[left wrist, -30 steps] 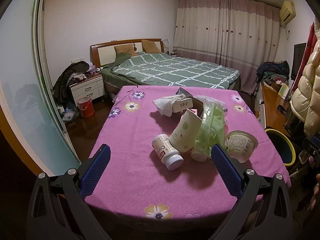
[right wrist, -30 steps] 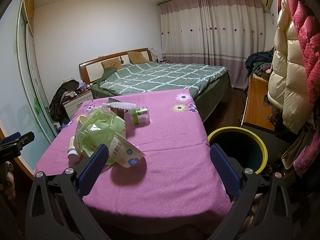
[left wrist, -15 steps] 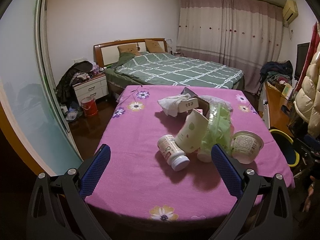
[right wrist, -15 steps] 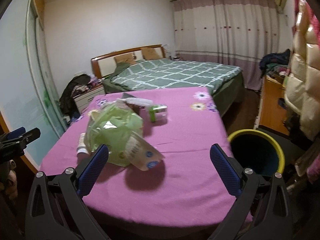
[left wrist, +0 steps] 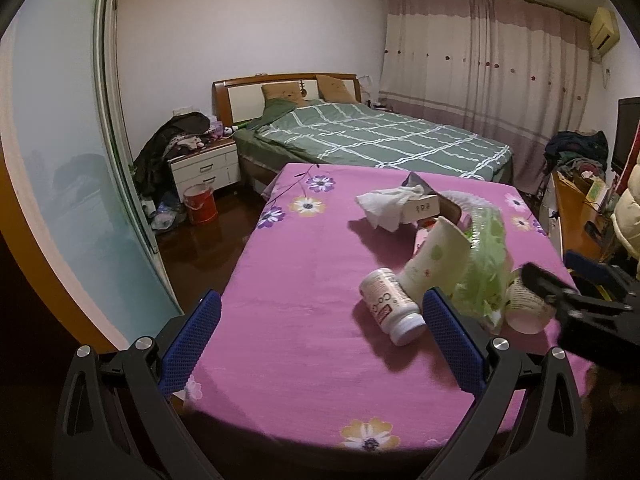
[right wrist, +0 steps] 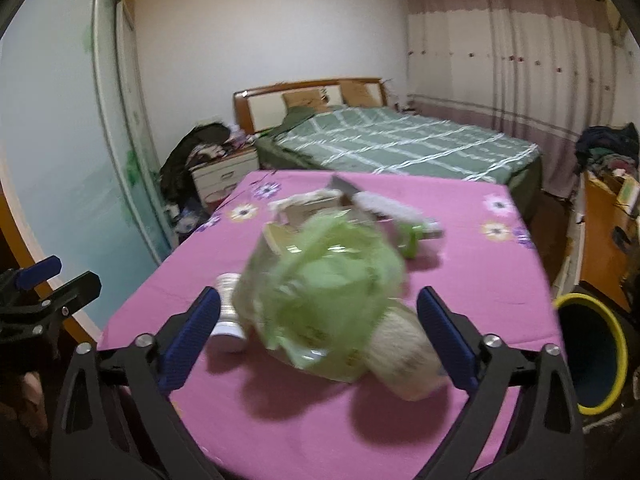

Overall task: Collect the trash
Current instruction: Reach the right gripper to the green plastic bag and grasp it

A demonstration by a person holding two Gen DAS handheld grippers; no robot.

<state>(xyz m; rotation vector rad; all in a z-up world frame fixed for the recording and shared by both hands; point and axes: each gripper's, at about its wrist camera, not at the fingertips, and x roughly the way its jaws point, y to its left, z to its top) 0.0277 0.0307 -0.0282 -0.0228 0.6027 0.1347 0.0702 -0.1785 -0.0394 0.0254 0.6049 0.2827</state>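
Both pads of right hand-held gripper now nearer green bag

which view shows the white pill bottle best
The left wrist view: the white pill bottle lies sharp and whole on the pink tablecloth, label and cap readable. In the right wrist view the bottle is blurred and mostly hidden behind the green plastic bag.

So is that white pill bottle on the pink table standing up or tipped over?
Tipped over. The white pill bottle lies on its side on the pink table, cap toward the camera.
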